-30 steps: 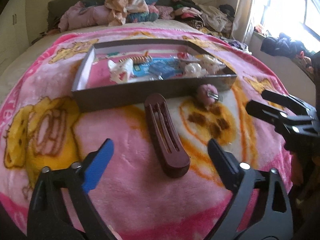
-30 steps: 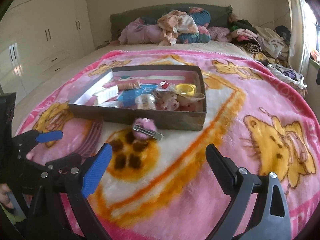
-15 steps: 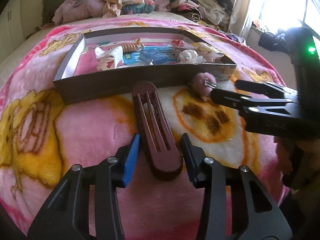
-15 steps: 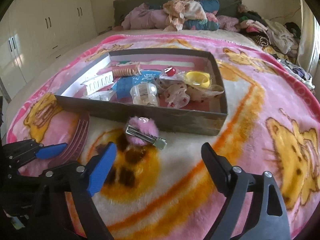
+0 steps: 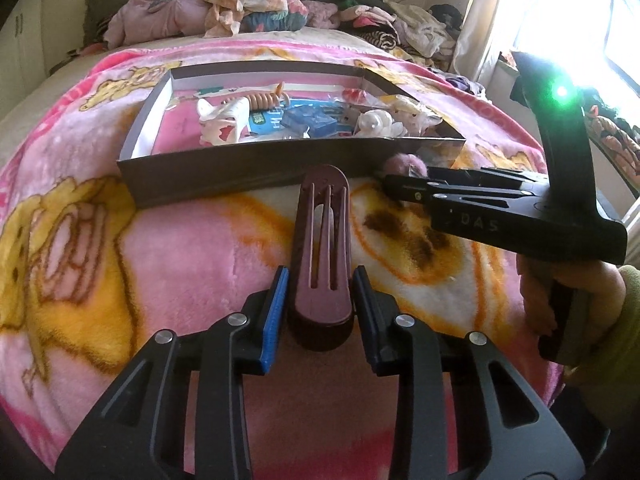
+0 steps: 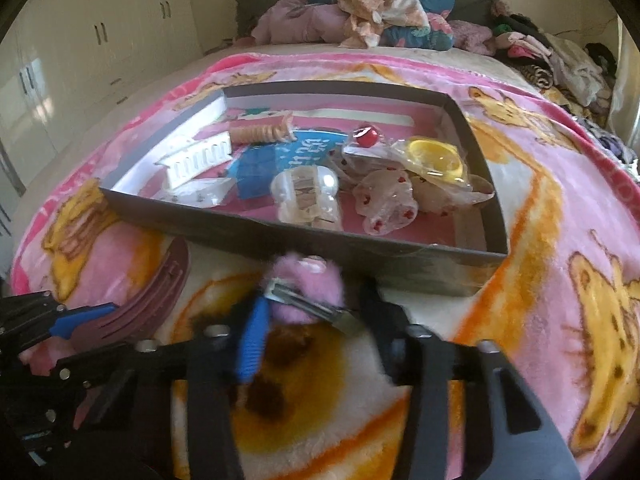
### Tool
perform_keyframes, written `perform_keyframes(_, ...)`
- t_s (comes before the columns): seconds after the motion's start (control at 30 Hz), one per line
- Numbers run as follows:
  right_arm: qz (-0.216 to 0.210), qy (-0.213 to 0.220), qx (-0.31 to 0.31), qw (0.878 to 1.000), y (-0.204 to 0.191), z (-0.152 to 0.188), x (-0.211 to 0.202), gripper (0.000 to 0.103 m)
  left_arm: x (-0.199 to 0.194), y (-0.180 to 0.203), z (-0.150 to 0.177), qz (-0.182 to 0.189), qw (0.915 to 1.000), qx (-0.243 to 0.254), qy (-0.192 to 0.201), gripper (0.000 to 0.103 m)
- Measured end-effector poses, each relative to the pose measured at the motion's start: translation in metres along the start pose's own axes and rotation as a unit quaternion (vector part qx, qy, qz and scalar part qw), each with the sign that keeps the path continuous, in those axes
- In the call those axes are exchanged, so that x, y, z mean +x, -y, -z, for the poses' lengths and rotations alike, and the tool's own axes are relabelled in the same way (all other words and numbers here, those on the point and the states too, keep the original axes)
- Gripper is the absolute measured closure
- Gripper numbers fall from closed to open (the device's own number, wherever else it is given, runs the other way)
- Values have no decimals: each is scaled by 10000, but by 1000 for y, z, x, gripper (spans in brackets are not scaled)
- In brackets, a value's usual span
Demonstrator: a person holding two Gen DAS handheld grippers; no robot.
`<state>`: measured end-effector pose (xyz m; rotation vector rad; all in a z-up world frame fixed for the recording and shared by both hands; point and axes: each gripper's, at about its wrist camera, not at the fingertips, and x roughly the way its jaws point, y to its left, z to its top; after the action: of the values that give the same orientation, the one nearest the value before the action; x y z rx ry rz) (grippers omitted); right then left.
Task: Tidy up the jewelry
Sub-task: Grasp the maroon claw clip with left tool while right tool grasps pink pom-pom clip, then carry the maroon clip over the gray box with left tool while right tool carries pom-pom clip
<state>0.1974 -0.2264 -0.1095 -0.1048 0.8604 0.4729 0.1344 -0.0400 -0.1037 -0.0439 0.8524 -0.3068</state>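
A long maroon hair clip (image 5: 320, 240) lies on the pink blanket, its far tip against the dark box's front wall (image 5: 240, 176). My left gripper (image 5: 318, 304) is shut on the clip's near end, also seen from the right wrist as the left gripper (image 6: 80, 320) on the maroon clip (image 6: 160, 292). A fluffy pink hair clip (image 6: 308, 288) with a metal clasp lies just before the box (image 6: 360, 248). My right gripper (image 6: 312, 312) straddles it, jaws closing and blurred, pads not clearly pressing. In the left wrist view its fingertips (image 5: 400, 188) reach the pink clip (image 5: 404, 164).
The box holds a white comb clip (image 6: 200, 156), a clear claw clip (image 6: 306, 196), a spiral hair tie (image 6: 260, 134), a yellow piece in a bag (image 6: 436, 156) and more. Piled clothes (image 6: 380, 12) cover the bed's head. A hand (image 5: 580, 292) grips the right handle.
The left jaws have closed onto the maroon clip. The right gripper has moved forward and down to the pink clip, and its jaws have narrowed around it.
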Motion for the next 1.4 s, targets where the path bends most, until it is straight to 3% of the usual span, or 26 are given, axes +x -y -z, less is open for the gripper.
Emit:
perform_keyframes(0.4, -300, 203, 404, 9985, 7, 20, -34, 64, -24, 0, -11, 115, 9993, -70, 337, 78)
perform_keyframes(0.67, -336, 359, 347, 9982, 3, 20, -55, 64, -30, -8, -27, 66, 9985, -187, 511, 78)
perform_keyframes(1.4, -160, 659, 249, 9974, 18, -30, -62, 64, -6, -14, -92, -13, 9970, -205, 748, 78)
